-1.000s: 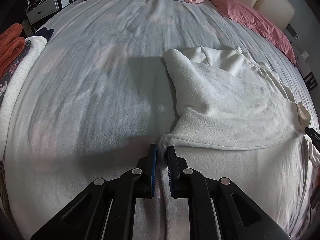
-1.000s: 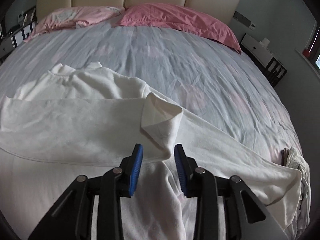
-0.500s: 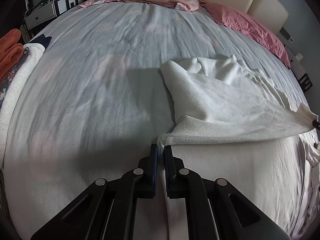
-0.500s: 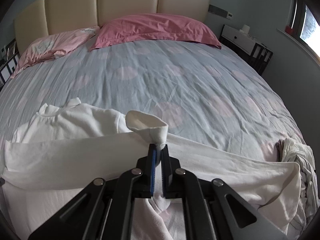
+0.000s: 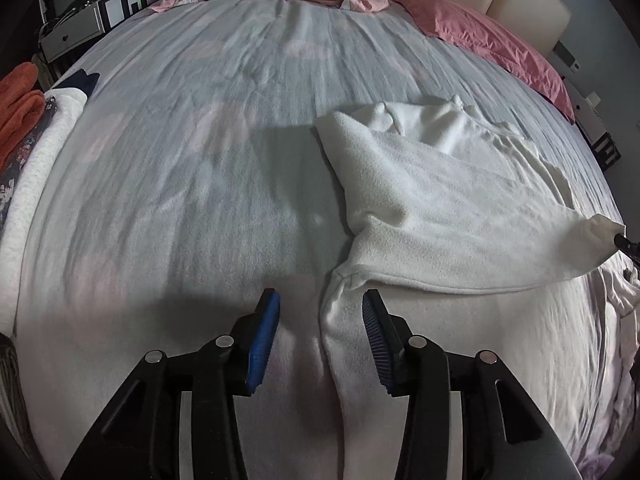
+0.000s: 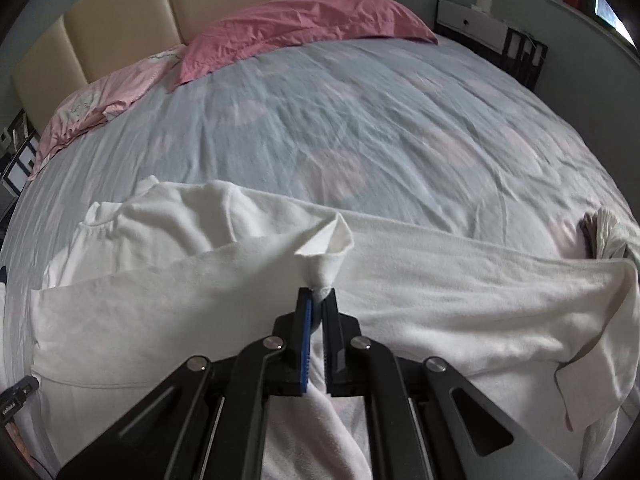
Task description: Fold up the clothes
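Daylight was soft and dim; a dark shadow lay on the bed point(image 5: 280, 168). Fisheye edges curved strongly, with slight blur.

The right gripper point(image 6: 316, 300) has its fingers point(image 6: 305, 320) pinched on the cuff of a white garment point(image 6: 160, 300), lifting that sleeve end off the fabric below. The garment lies spread across a bed point(image 6: 400, 120), with two pink pillows point(image 6: 300, 20) against the cream headboard point(image 6: 120, 20).
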Demonstrator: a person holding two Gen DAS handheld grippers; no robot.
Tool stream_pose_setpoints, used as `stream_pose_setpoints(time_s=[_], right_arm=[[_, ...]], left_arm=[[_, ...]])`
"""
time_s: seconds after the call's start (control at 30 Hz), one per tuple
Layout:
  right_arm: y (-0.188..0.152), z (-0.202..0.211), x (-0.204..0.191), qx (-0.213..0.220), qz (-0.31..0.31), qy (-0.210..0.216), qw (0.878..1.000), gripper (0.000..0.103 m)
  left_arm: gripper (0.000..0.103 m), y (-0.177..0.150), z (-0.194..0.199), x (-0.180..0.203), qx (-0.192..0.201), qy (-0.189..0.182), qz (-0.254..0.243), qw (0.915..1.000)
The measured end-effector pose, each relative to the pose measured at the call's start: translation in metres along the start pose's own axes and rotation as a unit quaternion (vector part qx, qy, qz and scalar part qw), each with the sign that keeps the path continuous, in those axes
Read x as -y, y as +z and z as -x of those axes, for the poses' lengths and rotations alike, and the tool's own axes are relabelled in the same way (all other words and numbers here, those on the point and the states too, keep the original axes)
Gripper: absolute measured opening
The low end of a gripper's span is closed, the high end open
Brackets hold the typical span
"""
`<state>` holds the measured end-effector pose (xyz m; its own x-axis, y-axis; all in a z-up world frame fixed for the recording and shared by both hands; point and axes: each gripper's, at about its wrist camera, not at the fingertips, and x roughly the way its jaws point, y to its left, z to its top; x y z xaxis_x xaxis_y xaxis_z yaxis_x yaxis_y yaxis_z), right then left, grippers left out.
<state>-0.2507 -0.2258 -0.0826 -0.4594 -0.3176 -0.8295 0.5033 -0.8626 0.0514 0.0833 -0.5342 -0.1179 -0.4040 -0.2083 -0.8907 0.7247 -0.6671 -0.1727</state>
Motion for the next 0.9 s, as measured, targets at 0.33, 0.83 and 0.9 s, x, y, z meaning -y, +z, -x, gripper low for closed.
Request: stream_pose_setpoints(time_s=[0.33, 0.83, 0.9], right_arm=[[-0.026, -0.003, -0.104, 0.008, 0.173, 0.019, 0.985, 0.005], [-0.062, 0.004, -0.073, -0.069, 0.144, 0.068, 0.985, 0.022], [-0.051, 0.008, -0.063, -0.066, 0.115, 0.075, 0.988, 0.022]], left_arm=[[0.047, 0.008, 0.019, -0.049, 0.013, -0.052, 0.108, 0.9927], [0.047, 0.003, 0.010, -0.044, -0.007, -0.039, 0.114, 0.9927], [0.047, 0.002, 0.010, -0.039, -0.009, -0.035, 0.108, 0.9934]])
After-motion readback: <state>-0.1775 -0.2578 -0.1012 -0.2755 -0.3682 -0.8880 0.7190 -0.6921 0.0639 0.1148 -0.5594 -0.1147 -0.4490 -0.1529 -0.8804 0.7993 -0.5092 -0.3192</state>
